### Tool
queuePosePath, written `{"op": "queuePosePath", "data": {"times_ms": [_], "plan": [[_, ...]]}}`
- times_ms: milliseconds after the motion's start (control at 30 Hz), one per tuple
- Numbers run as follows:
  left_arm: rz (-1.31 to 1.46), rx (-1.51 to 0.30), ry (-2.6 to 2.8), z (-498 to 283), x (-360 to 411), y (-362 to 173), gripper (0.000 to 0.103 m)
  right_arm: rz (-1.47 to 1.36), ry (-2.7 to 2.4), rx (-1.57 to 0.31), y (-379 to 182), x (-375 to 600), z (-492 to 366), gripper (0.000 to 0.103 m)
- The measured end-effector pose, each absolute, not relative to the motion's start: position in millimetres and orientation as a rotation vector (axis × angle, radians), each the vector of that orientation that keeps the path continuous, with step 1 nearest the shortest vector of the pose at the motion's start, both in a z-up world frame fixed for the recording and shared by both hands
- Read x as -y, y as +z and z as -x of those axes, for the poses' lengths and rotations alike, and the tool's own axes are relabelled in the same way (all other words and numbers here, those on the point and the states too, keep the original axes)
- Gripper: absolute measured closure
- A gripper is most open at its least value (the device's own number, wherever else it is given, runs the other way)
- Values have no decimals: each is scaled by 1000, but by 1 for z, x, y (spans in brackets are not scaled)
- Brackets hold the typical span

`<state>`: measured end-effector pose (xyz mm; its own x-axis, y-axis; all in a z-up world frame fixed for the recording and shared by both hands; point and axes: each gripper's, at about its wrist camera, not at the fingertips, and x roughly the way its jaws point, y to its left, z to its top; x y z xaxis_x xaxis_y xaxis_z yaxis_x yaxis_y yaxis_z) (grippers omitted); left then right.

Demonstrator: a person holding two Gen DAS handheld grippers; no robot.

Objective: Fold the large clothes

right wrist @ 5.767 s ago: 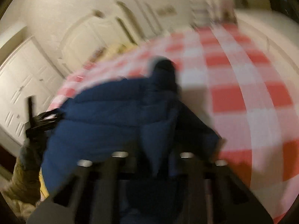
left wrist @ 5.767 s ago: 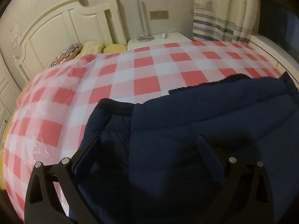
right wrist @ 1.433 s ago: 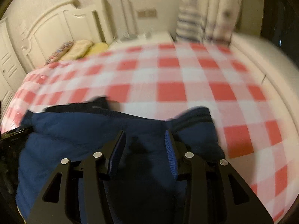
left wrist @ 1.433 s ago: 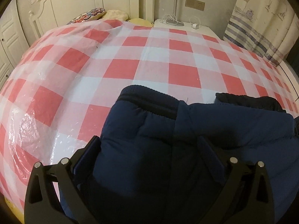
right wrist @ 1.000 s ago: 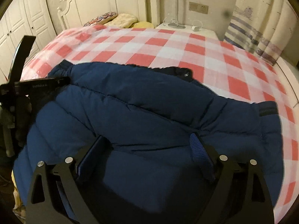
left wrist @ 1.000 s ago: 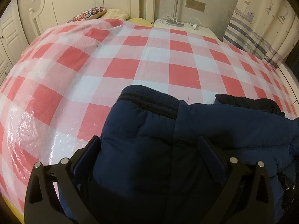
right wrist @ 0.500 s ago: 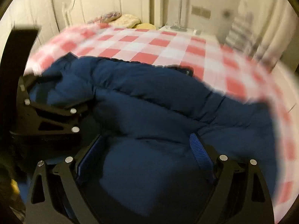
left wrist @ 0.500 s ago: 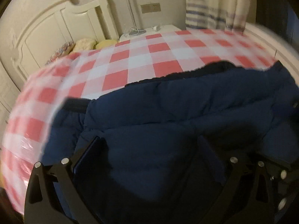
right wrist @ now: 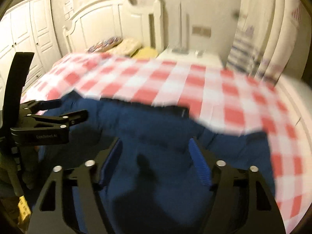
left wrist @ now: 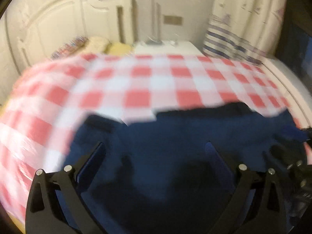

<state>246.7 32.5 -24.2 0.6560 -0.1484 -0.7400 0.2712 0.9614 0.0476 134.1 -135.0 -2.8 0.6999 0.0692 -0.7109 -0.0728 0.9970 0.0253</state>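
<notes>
Right gripper [right wrist: 156, 152] now narrower than a sec ago, jaws closing w/ jacket [right wrist: 156, 128] padding between, not yet pinched; left gripper [left wrist: 154, 154] spread, ungripped; jacket on bed [right wrist: 175, 81], 6 o'clock — prob. next fold's grab.

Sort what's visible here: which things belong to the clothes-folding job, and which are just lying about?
Part of the job:
navy padded jacket
left gripper, open over the jacket
right gripper, jaws closing with jacket fabric between them

Just lying about:
checked bed cover
pillows
bedside table
striped curtain
wardrobe
</notes>
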Motion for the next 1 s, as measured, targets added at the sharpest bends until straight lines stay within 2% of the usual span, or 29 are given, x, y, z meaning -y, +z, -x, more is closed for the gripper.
{"op": "queuePosePath", "data": {"times_ms": [67,167,367,567,700,800,1000], "plan": [[-192,-846,-201,-266,-28,-28,2,9,77,-791,0,130,-152,51],[-229,-925,-165,-292,-23,-59,2,70,68,-894,-32,113,-188,57],[-169,-924,-187,-293,-32,-66,2,122,42,-916,-49,106,-193,56],[-135,-874,-155,-298,-55,-48,2,50,-8,-871,-21,149,-178,59],[-65,-925,-76,-315,-91,-52,2,-80,-171,-900,-30,233,-169,58],[23,-1023,-89,-326,-103,-70,2,-374,-91,-899,-61,288,-160,59],[-40,-971,-51,-318,-96,-68,2,-254,-132,-900,-60,274,-164,58]]}}
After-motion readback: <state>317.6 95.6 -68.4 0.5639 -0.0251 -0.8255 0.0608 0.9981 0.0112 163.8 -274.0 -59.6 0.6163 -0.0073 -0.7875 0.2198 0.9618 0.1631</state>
